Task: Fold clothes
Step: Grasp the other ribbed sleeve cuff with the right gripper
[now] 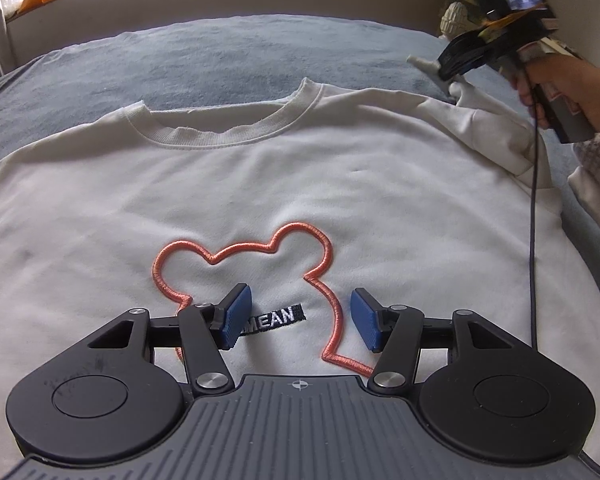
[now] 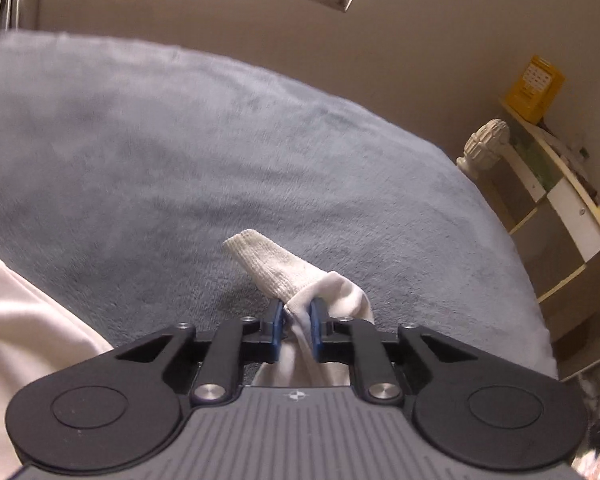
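On grey fleece bed [image 1: 228, 52]: white sweatshirt [image 1: 260, 184] spread flat; ribbed cuff [image 2: 276, 264] pinched by right hand-held gripper [image 2: 296, 316]; left hand-held gripper [image 1: 300, 320] held agape, empty. Risk: cuff slipped if tugged.

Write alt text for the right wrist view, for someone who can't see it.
The right gripper is shut on the ribbed cuff of a white sweatshirt sleeve, lifted above a grey blanket. A shelf unit stands by the beige wall at right.
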A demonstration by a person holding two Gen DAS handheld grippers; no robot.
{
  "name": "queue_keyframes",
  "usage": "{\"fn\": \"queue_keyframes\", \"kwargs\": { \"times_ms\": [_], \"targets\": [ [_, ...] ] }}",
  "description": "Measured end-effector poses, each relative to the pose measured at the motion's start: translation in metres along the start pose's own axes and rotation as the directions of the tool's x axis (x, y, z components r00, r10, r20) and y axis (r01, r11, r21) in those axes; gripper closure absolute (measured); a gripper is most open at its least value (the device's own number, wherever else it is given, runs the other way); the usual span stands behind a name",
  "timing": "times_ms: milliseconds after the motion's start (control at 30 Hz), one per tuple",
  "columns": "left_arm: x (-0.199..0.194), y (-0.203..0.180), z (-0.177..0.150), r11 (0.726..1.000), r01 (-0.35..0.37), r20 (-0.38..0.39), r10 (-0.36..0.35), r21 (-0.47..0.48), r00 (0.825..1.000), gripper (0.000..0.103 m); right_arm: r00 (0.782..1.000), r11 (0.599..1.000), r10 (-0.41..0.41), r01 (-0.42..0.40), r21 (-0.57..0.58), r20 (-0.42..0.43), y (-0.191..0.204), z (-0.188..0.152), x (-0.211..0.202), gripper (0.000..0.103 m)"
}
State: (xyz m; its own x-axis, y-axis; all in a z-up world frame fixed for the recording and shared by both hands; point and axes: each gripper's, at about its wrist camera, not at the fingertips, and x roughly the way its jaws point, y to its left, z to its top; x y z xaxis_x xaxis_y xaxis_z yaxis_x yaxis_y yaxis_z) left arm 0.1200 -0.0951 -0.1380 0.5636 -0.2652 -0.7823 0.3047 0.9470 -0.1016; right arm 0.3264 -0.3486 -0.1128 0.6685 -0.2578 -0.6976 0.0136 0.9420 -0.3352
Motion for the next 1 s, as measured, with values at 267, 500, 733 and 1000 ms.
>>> {"fn": "queue_keyframes", "kwargs": {
  "times_ms": [267,500,733,1000],
  "targets": [
    [-0.003,0.002,0.000,1.000,-0.010,0.000,0.010,-0.015,1.000,0.048,0.980,0.969,0.125,-0.154,0.191,0.156,-0.046,-0.006,-0.090,0.092],
    [-0.013,0.007,-0.003,0.998,-0.018,-0.002,0.018,-0.053,1.000,0.048,0.890,0.826,0.320,-0.430,0.366,0.325,-0.079,-0.031,-0.196,0.092],
    [-0.031,0.016,-0.013,0.994,0.006,-0.006,-0.007,-0.108,1.000,0.048,0.725,0.574,0.544,-0.688,0.444,0.421,-0.085,-0.069,-0.274,0.092],
    [-0.059,0.038,-0.025,0.977,0.081,0.005,-0.082,-0.196,0.997,0.048,0.592,0.384,0.746,-0.757,0.529,0.306,-0.025,-0.146,-0.276,0.092]
  ]
}}
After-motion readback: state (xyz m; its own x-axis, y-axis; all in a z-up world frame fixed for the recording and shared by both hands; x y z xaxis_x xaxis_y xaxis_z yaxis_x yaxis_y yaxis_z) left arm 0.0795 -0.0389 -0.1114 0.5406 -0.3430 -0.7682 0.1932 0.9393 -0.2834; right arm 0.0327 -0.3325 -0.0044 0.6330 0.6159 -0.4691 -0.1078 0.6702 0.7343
